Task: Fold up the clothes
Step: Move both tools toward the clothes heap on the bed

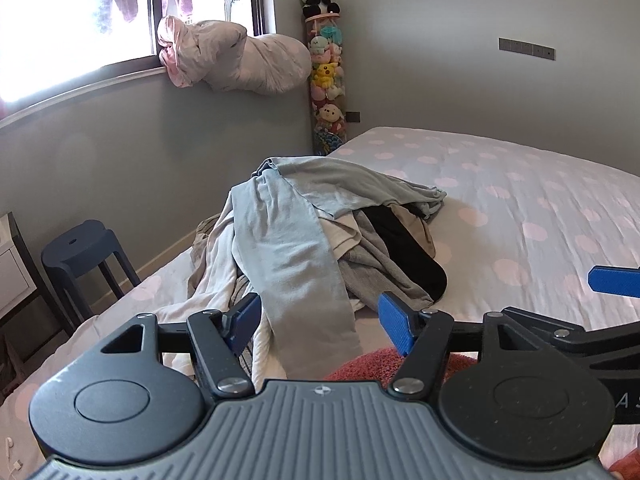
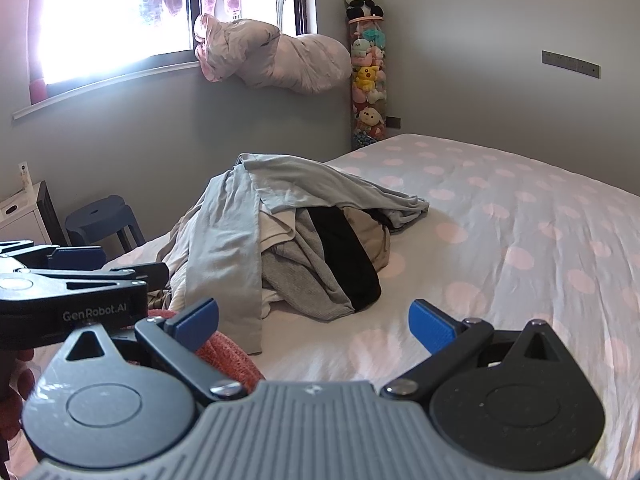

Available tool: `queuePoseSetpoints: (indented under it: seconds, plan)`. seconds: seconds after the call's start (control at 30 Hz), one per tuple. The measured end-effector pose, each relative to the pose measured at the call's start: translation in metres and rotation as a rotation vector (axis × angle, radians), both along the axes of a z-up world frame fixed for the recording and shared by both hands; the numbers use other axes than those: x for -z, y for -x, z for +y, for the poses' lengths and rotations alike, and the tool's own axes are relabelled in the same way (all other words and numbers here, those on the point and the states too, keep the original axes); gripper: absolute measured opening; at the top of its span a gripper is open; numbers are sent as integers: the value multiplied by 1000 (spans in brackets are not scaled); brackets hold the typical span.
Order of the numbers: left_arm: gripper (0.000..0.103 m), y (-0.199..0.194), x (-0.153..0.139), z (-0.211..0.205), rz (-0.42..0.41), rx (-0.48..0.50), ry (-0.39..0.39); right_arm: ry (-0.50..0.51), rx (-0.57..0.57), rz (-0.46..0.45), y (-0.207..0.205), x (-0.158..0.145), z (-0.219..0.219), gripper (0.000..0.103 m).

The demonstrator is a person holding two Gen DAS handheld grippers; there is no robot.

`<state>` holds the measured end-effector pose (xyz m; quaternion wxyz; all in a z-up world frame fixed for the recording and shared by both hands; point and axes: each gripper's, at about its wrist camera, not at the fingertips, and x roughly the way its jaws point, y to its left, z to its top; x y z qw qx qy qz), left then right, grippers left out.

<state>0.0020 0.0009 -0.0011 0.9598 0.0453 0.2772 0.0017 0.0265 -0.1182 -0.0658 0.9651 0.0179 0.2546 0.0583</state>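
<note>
A heap of clothes lies on the polka-dot bed. A light-blue garment drapes over its top and trails toward me, above a grey garment and a black one. My left gripper stands open, its jaws wide at the trailing end of the light-blue garment, pads clear of it. To its right my right gripper is open over bare sheet. A coral knitted cloth lies beneath both grippers.
A dark blue stool and a white cabinet stand left of the bed by the wall. A bundled quilt rests on the window sill. A tall tube of plush toys fills the corner.
</note>
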Motion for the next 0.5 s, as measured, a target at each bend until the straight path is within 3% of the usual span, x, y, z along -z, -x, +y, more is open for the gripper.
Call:
queuePoseSetpoints:
  seconds: [0.5]
  plan:
    - [63, -2, -1, 0, 27, 22, 13, 4, -2, 11, -3, 4, -1, 102]
